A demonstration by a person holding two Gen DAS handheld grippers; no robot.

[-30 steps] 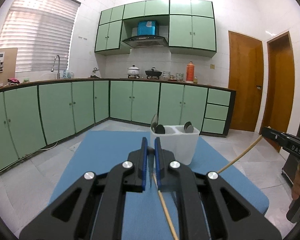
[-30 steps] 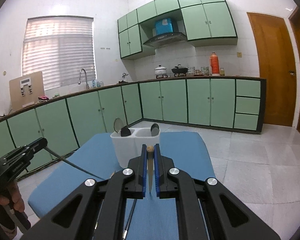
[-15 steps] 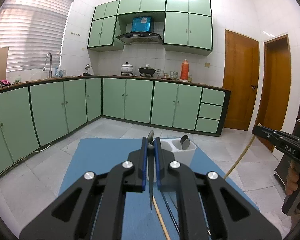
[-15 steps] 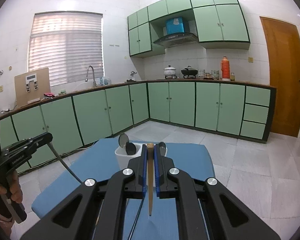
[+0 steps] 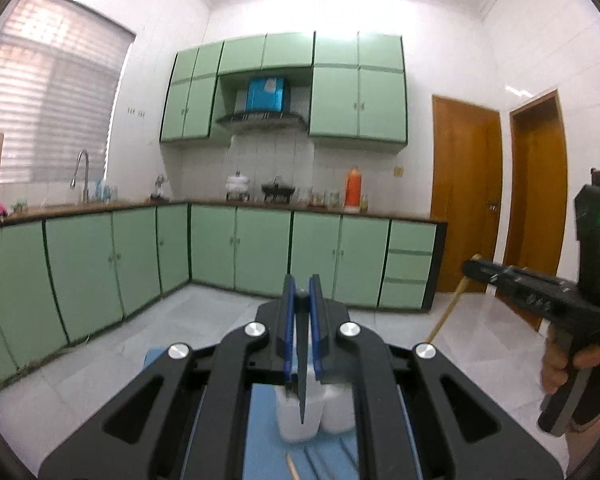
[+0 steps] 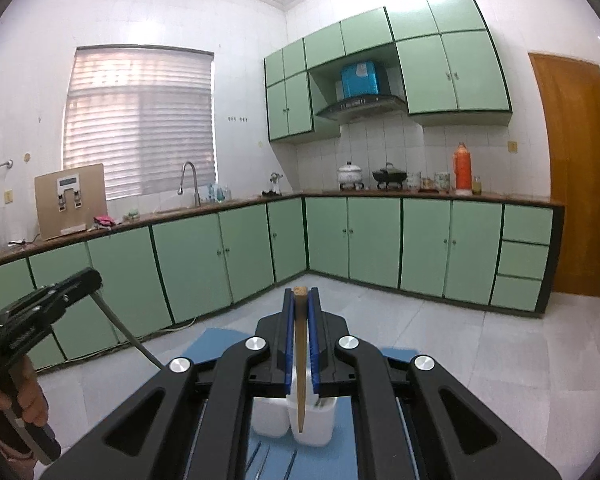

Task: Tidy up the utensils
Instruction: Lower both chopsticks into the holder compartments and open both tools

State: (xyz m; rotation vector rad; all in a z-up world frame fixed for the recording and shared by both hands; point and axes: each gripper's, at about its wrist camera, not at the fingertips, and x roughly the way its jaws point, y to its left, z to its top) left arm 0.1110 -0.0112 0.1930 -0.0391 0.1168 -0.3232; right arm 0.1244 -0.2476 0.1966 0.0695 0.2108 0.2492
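My left gripper [image 5: 302, 280] is shut on a thin dark chopstick [image 5: 302, 392] that hangs down over the white two-compartment holder [image 5: 292, 420] on the blue mat [image 5: 262, 432]. My right gripper [image 6: 300, 292] is shut on a wooden chopstick [image 6: 300, 368], whose lower end hangs in front of the white holder [image 6: 318, 428]. Each gripper also shows in the other's view. The right gripper [image 5: 470, 268] carries its wooden stick [image 5: 446, 312] at the right. The left gripper [image 6: 94, 280] carries its dark stick [image 6: 126, 334] at the left. The holder's contents are hidden by my fingers.
More utensils lie on the mat before the holder: a wooden stick [image 5: 291, 467] and thin metal ones [image 6: 260, 456]. A hand [image 5: 560, 364] grips the right tool. Green cabinets [image 6: 380, 240] and a counter line the far walls, with tiled floor [image 6: 480, 352] around the mat.
Both grippers have risen, each with its chopstick still clamped. The sticks' lower ends have lifted off the mat. The holder has dropped from above the fingertips to below them in both views.
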